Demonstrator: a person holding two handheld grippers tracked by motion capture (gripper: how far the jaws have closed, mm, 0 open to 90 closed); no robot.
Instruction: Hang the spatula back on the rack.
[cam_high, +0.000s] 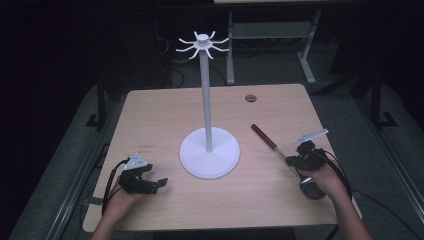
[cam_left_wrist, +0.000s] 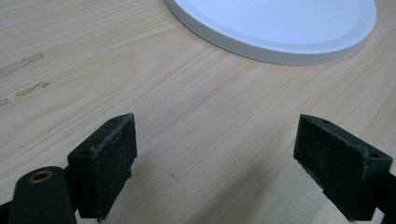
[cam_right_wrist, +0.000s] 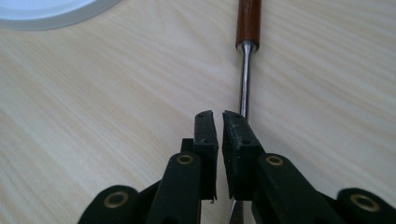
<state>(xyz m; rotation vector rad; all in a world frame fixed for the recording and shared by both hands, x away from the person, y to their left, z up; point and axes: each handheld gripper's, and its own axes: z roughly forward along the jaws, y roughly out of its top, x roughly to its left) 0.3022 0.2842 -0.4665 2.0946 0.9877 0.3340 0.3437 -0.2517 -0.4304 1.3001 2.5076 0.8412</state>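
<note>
Beside stand base (cam_left_wrist: 275, 28): left hand-held gripper (cam_left_wrist: 215, 163) agape | right hand-held gripper (cam_right_wrist: 219, 126) closed above ladle (cam_right_wrist: 246, 60)

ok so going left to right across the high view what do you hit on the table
left gripper → white stand → wooden-handled utensil → right gripper
</note>
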